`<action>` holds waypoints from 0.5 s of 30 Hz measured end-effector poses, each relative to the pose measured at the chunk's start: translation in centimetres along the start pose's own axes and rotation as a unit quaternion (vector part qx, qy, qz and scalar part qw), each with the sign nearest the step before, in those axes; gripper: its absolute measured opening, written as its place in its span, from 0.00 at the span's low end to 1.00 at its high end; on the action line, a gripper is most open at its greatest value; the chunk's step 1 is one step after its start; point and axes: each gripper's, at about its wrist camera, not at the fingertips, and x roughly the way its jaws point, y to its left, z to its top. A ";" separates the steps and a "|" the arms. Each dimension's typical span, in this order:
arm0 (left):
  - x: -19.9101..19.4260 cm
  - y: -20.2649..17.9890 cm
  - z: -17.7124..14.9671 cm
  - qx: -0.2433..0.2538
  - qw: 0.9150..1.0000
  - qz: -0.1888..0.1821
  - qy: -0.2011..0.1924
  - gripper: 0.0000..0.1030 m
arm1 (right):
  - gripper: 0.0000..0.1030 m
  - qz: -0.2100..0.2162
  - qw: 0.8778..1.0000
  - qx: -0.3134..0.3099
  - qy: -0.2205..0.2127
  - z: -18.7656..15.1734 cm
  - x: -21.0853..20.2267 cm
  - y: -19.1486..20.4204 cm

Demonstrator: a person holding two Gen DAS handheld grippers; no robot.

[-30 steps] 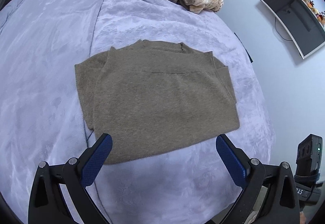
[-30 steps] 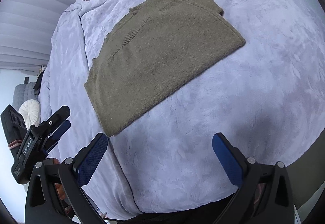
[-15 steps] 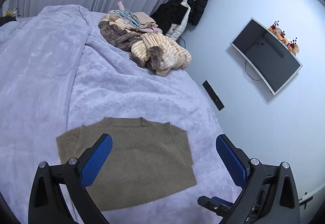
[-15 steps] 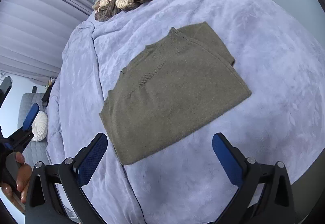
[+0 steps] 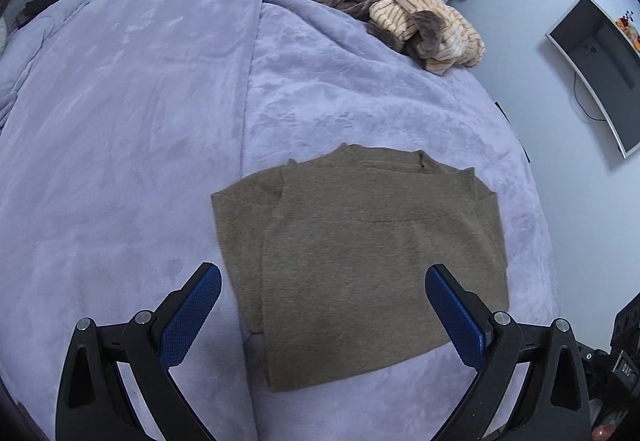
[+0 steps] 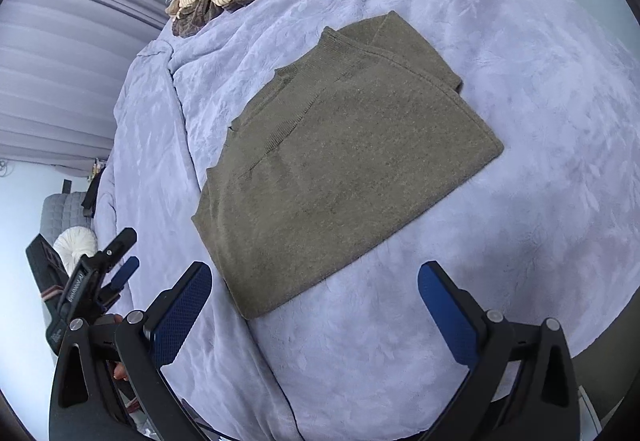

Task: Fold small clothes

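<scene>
The bed [image 5: 120, 121], under its lilac blanket, gives me a broad soft surface to fold on. The brown sweater [image 5: 360, 261] lies flat near the bed's near edge, sides tucked in, I judge ready for a last fold. Unfolded clothes [image 5: 400, 9] wait at the far corner. My left hand-held gripper [image 5: 322, 315] and right hand-held gripper [image 6: 314, 311] hover spread wide, holding nothing.

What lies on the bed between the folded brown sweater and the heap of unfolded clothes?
Only bare lavender blanket, wrinkled, separates the brown sweater from the clothes heap. The left wrist view shows it clearest.
</scene>
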 end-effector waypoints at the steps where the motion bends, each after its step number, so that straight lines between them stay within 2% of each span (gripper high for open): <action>1: 0.2 0.6 -0.1 -0.006 1.000 0.003 0.002 0.99 | 1.00 0.002 1.000 0.006 0.004 0.1 0.5 -0.1; 6: 1.9 3.6 -1.5 -0.027 0.999 0.015 0.029 0.99 | 1.00 0.011 0.999 0.026 0.042 0.0 4.0 0.4; 12: 3.3 6.5 -2.9 -0.051 0.997 0.025 0.047 0.99 | 1.00 0.017 0.997 0.015 0.079 -0.2 8.1 2.3; 15: 3.9 7.6 -3.5 -0.066 0.996 0.022 0.058 0.99 | 1.00 0.036 0.995 0.022 0.091 -0.4 9.8 2.8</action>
